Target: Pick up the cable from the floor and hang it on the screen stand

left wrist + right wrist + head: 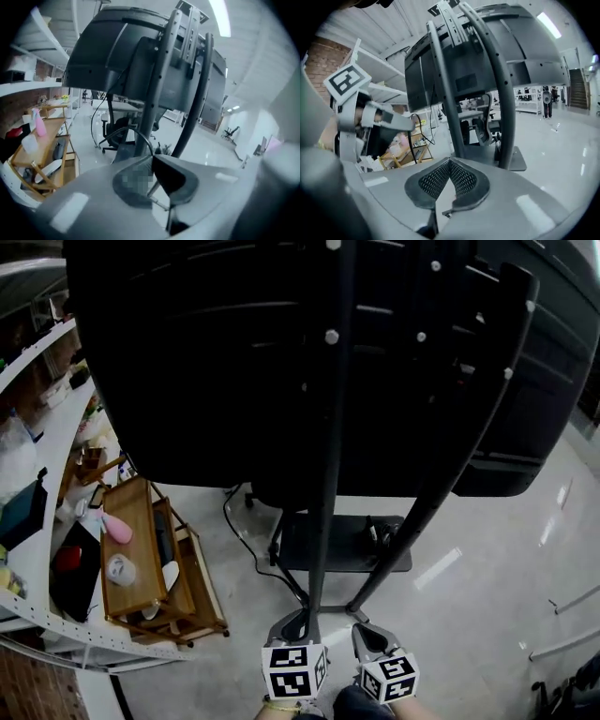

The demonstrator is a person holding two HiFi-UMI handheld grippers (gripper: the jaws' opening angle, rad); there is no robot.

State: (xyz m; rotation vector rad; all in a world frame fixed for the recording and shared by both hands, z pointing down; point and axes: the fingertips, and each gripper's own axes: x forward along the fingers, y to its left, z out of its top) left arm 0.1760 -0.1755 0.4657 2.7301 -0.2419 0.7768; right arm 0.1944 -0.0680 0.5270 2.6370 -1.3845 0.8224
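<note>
Our left gripper (152,159) had its jaws pressed together on the cable (136,132), a thin dark cord that arched out of the tips and fell away to the left. From the right gripper view, that cord (417,129) drooped below the left gripper (410,123). The rest of its run was lost against the clutter. Our right gripper (450,161) was closed too, its mesh pads meeting at the tips with nothing between them. Both sat just before the two posts of the screen stand (323,521), under the dark back of the screen (234,362). A wooden trolley (141,549) stood off to the left.

We judged the cable light and limp, with a smooth sheath that could creep through a loose pinch. It would sag and swing rather than keep a shape. We thought it best gripped partway along, so that a loop could drape over the stand's bracket (190,28) with slack on either side.
</note>
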